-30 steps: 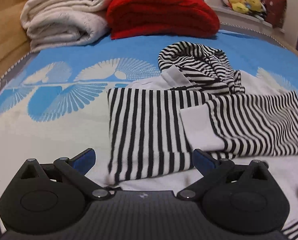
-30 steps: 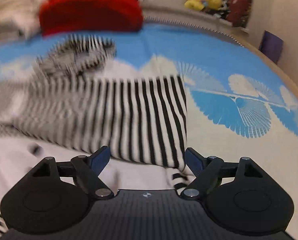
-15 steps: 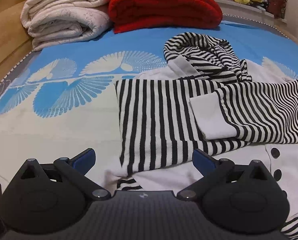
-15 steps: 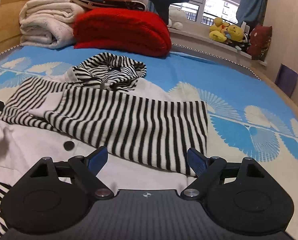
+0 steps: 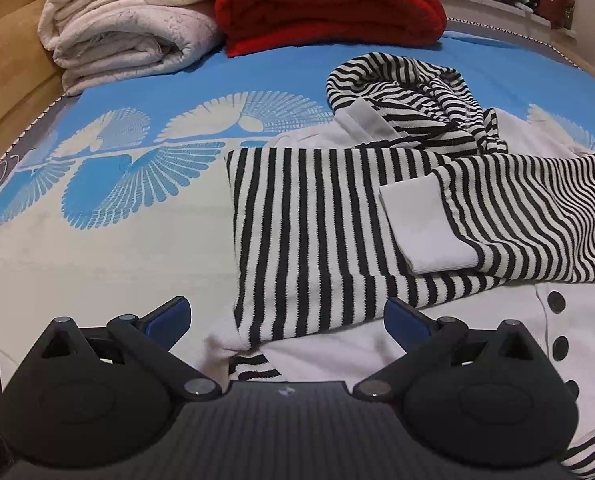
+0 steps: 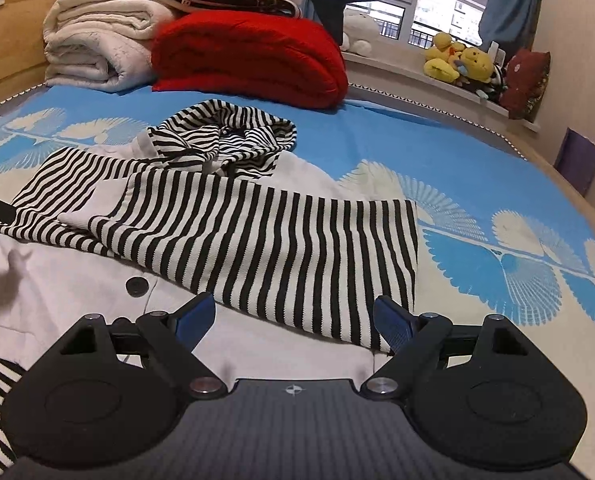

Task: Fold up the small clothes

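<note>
While both sleeves lie folded across its white front, the hoodie point(image 5: 377, 232) is spread on the bed point(image 5: 97, 248), hood point(image 5: 401, 84) toward the headboard end. The left sleeve point(image 5: 309, 236) is laid flat, and the right sleeve point(image 5: 529, 220) is crossed over it, its white cuff point(image 5: 425, 228) resting on the stripes. Black buttons point(image 5: 556, 300) are seen on the white front below the sleeves. The left hand-held gripper point(image 5: 287, 312) is held wide, nothing between its blue pads, low over the garment's near left edge. The right hand-held gripper point(image 6: 293, 316) is likewise held wide and empty, over the near edge of the right sleeve. A red blanket point(image 6: 249, 56) and cream blankets point(image 6: 97, 52) are stacked behind the hood. Plush toys point(image 6: 457, 64) are noted on the window ledge.
</note>
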The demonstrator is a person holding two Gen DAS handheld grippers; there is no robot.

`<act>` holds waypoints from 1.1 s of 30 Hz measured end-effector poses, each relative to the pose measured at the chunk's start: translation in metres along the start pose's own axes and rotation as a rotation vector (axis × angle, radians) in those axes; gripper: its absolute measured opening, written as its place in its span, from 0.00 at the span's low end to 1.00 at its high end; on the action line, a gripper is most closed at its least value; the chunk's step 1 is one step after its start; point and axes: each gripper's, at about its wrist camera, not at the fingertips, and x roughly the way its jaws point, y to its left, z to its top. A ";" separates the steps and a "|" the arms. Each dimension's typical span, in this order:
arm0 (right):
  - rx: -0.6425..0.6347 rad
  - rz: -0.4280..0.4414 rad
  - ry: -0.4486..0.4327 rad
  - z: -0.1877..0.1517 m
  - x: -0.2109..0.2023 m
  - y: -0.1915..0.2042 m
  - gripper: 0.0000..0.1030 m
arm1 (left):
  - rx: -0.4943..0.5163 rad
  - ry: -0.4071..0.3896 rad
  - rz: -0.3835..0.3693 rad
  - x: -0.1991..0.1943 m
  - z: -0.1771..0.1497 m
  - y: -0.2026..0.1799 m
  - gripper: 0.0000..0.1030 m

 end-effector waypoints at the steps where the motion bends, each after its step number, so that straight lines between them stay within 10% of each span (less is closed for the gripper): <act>1: -0.002 0.000 0.002 0.000 0.000 0.000 0.85 | 0.000 0.000 0.006 0.000 0.000 0.000 1.00; 10: 0.011 0.013 0.021 0.009 0.003 -0.004 0.84 | -0.084 0.008 0.090 0.011 0.016 0.053 1.00; 16: 0.065 0.104 -0.009 0.096 0.034 -0.018 0.85 | -0.201 0.051 0.238 0.037 0.033 0.120 1.00; 24: 0.002 0.087 -0.073 0.253 0.203 0.035 0.84 | -0.285 0.111 0.281 0.051 0.034 0.172 1.00; 31: -0.371 -0.063 0.014 0.250 0.354 0.104 0.73 | -0.254 0.117 0.254 0.050 0.034 0.175 1.00; 33: -0.359 -0.069 -0.015 0.247 0.372 0.109 0.48 | -0.264 0.131 0.236 0.057 0.036 0.173 1.00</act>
